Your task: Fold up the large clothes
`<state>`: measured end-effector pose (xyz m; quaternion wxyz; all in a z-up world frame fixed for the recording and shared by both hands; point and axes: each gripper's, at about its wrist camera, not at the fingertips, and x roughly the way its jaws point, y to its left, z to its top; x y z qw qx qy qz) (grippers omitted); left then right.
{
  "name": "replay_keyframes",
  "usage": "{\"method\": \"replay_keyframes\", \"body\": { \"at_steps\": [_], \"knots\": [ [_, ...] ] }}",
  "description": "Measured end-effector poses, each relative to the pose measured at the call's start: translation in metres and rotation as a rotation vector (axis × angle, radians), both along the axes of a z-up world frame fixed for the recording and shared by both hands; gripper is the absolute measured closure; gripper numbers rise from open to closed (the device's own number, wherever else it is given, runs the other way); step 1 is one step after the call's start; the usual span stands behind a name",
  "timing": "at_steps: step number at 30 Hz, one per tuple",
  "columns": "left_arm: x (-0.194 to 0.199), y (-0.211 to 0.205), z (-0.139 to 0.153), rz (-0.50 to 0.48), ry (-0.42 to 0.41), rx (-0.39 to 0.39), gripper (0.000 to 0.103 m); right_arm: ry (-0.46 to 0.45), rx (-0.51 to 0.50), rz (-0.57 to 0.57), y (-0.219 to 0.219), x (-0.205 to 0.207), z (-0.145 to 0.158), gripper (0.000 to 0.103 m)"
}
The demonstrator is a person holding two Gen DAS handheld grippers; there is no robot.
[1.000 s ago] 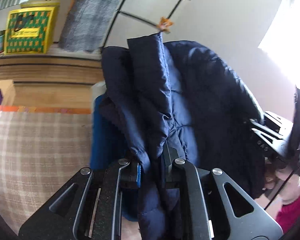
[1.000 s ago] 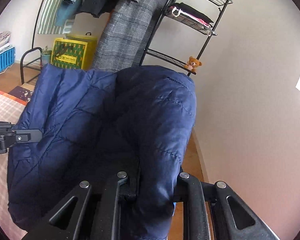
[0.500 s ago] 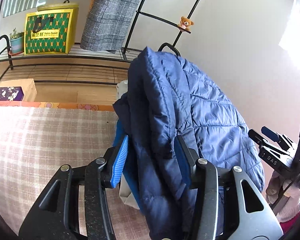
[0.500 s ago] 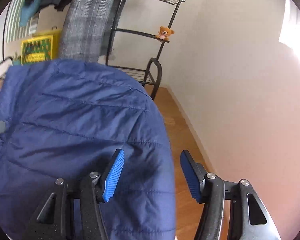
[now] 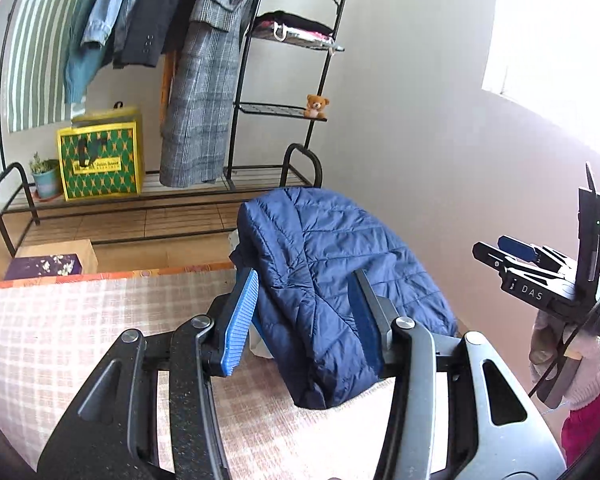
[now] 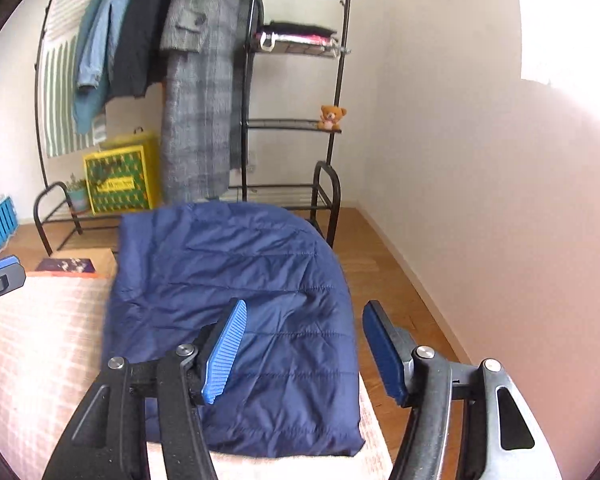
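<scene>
A navy quilted jacket [image 5: 336, 280] lies folded on the checked cloth surface [image 5: 60, 332], near its far right corner. It also shows in the right wrist view [image 6: 236, 292]. My left gripper [image 5: 304, 320] is open, its blue-padded jaws standing either side of the jacket's near edge. My right gripper [image 6: 304, 352] is open just above the jacket's right part, holding nothing. The right gripper also shows at the right edge of the left wrist view [image 5: 532, 268].
A black clothes rack [image 5: 236, 92] with hanging coats, a shelf tower and a small teddy bear [image 5: 316, 105] stands behind. A yellow-green bag [image 5: 100, 160] sits on its low shelf. A box [image 5: 52, 260] lies on the wooden floor. A white wall is at the right.
Both grippers were shut on the jacket and held it up. They have lowered it onto the surface, opened and let go; it now lies folded.
</scene>
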<state>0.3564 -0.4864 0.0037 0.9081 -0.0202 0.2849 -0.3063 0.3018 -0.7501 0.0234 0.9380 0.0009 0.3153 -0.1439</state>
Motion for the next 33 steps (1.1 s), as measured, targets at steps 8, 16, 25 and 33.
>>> {"method": "replay_keyframes", "body": {
  "at_steps": [8, 16, 25, 33],
  "knots": [
    [-0.118, 0.045, 0.071, -0.086, -0.112, -0.031, 0.054, -0.101, -0.05, 0.009, 0.065, -0.099, 0.077, 0.036],
    [-0.224, 0.113, 0.12, -0.105, -0.265, -0.04, 0.036, -0.163, -0.032, 0.002, 0.126, -0.206, 0.124, 0.033],
    [-0.289, 0.173, 0.119, -0.074, -0.282, -0.025, 0.013, -0.2, 0.039, -0.037, 0.159, -0.293, 0.129, 0.029],
    [-0.329, 0.2, 0.098, -0.059, -0.246, -0.034, 0.0, -0.213, 0.032, -0.029, 0.197, -0.337, 0.118, 0.011]
  ]
}}
